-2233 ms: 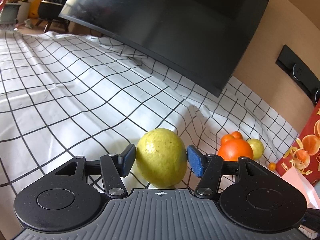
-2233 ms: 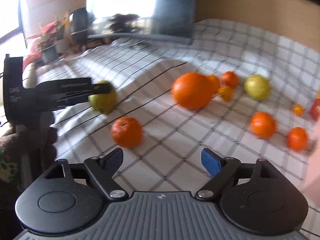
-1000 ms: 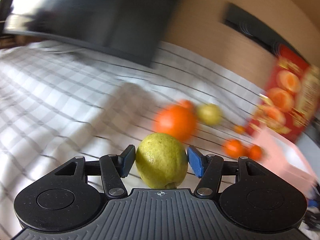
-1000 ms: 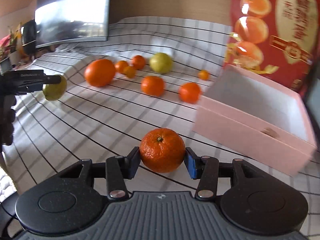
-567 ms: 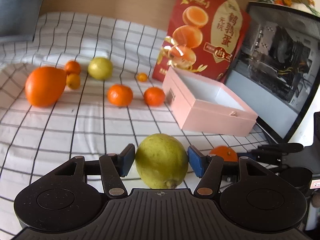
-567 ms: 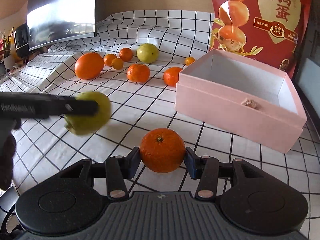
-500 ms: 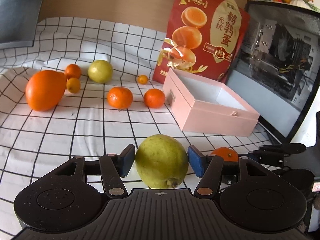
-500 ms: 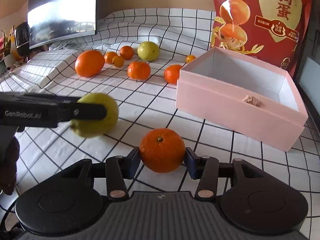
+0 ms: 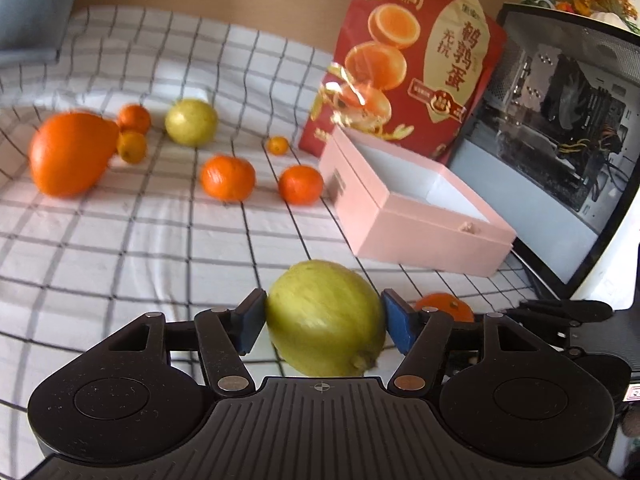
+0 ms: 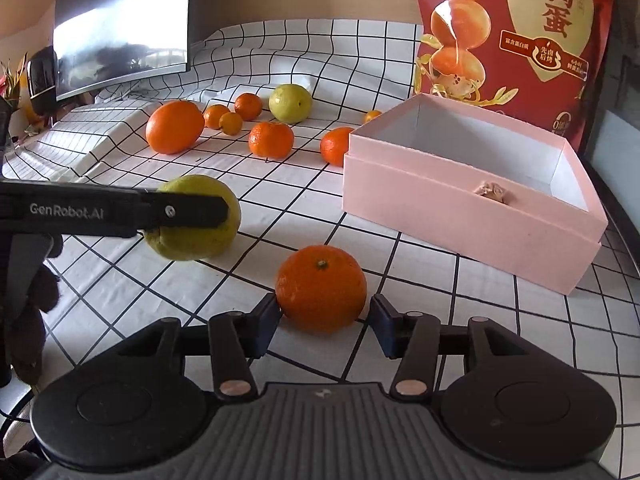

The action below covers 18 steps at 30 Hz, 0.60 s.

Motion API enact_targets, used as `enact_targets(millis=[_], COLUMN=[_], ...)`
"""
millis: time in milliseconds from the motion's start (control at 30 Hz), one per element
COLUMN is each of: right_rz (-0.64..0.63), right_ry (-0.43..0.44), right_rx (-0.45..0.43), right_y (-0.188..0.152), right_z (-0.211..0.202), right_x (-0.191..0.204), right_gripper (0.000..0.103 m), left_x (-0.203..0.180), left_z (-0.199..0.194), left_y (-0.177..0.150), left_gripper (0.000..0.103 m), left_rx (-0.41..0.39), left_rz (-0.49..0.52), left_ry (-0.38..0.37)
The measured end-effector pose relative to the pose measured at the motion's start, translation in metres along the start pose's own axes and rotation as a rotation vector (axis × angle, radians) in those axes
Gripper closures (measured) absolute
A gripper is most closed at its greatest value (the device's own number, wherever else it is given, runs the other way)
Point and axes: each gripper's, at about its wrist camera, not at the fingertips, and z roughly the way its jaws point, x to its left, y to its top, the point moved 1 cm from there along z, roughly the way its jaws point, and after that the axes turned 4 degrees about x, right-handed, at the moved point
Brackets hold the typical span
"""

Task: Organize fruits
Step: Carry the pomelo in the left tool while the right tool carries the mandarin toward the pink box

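Two fruits sat right between the grippers at once: a yellow-green lemon [image 9: 325, 318] in the left gripper [image 9: 324, 326] and a mandarin [image 10: 321, 287] in the right gripper [image 10: 323, 326]. Both sets of jaws were spreading, with gaps showing beside the pads, so neither fruit looked properly pinched anymore. The mandarin rested on the cloth, and I'd guess both were being let go short of the pink box [image 10: 472, 204], which stood open just beyond and looked like the obvious place to collect them. Farther back, more mandarins, a big orange [image 10: 175, 127] and another lemon [image 10: 290, 103] lay scattered, well apart from the box. Everything sat on a white checked cloth [image 10: 280, 208], with a red snack bag [image 10: 516, 36] standing behind the box, a dark monitor [image 10: 120, 28] at the back and an open PC case [image 9: 560, 148] off to the side.
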Motion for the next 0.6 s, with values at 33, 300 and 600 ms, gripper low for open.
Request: enact_targets(millis=[33, 300, 600], right_rz=[-0.003, 0.044, 0.111], right_ry=[-0.001, -0.004, -0.086], right_rx=[-0.001, 0.001, -0.001], right_y=[0.001, 0.0, -0.019], right_z=[0.001, -0.004, -0.023], right_x=[0.001, -0.013, -0.047], right_gripper=[0.053, 0.057, 0.057], left_x=[0.0, -0.001, -0.013], left_z=[0.002, 0.002, 0.003], left_y=[-0.001, -0.002, -0.001], left_gripper=[0.033, 0.033, 0.034], left_rx=[0.008, 0.004, -0.004], left_rz=[-0.006, 0.011, 0.054], left_ry=[-0.004, 0.001, 0.037])
